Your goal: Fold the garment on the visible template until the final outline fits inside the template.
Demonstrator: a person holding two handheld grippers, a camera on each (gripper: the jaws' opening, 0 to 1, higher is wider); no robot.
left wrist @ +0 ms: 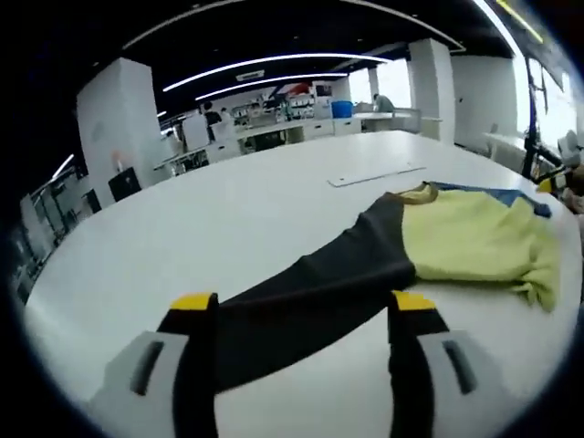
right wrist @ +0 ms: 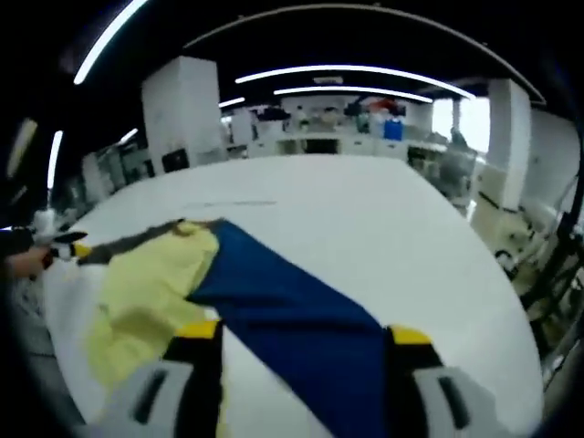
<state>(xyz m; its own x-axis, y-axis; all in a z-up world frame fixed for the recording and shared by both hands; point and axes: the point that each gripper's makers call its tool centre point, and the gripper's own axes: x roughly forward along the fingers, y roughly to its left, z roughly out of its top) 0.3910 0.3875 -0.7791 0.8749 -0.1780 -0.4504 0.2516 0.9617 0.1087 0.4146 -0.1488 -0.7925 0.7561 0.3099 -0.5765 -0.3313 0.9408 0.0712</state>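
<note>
Spread left gripper fingers straddle the garment's black sleeve; right gripper, also released, straddles its blue sleeve on the white worktop. Soft, light cloth: pinch sleeve ends

Left hand-held gripper jaws spread wide; right hand-held gripper jaws likewise apart, low over surface
</note>
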